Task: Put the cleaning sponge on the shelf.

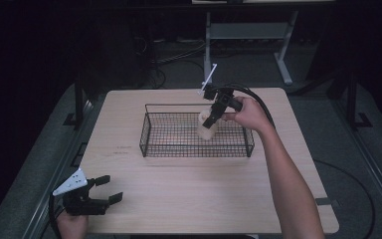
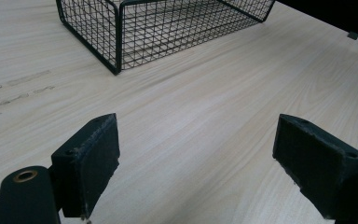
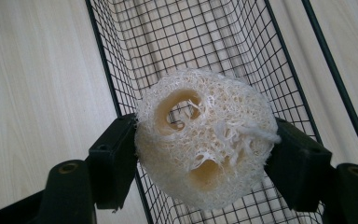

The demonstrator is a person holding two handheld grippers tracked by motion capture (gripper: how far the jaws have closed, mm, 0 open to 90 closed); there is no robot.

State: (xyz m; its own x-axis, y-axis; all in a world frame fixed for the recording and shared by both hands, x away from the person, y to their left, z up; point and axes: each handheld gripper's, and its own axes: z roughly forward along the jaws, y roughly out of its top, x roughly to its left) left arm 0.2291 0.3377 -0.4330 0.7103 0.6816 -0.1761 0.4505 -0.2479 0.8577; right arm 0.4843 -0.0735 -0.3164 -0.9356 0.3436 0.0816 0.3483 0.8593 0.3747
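Between the pads (image 3: 114, 161) of the right gripper (image 3: 200, 163) sits a pale loofah sponge (image 3: 205, 144), pinched from both sides; the jaws close against its fibrous flanks, and its cut face, with two hollow channels, is turned toward the right gripper view. Beneath and behind the sponge runs the black mesh of a wire basket (image 3: 191, 42), whose long side wall passes just under the left jaw in that view.

From the high view, the right gripper (image 1: 211, 121) points down into the right half of the basket (image 1: 149, 130), with the sponge (image 1: 206, 127) at its tip, inside the basket's outline. Whether the sponge touches the basket floor cannot be told. The right hand (image 1: 248, 113) holds the gripper body from the basket's far right side; a black cable (image 1: 258, 99) arcs over behind the hand, and a grey plate (image 1: 208, 79) stands up past the far rim.

On the near left of the table (image 1: 189, 194), the left gripper (image 1: 110, 190) has its jaws spread wide with nothing between them. The left gripper view shows both pads (image 2: 91, 163) well apart above bare pale wood (image 2: 205, 116), the basket's near corner (image 2: 116, 46) farther ahead. The left hand (image 1: 72, 224) grips it at the table's near edge, grey three-cornered plate (image 1: 70, 181) on top, well apart from the basket.
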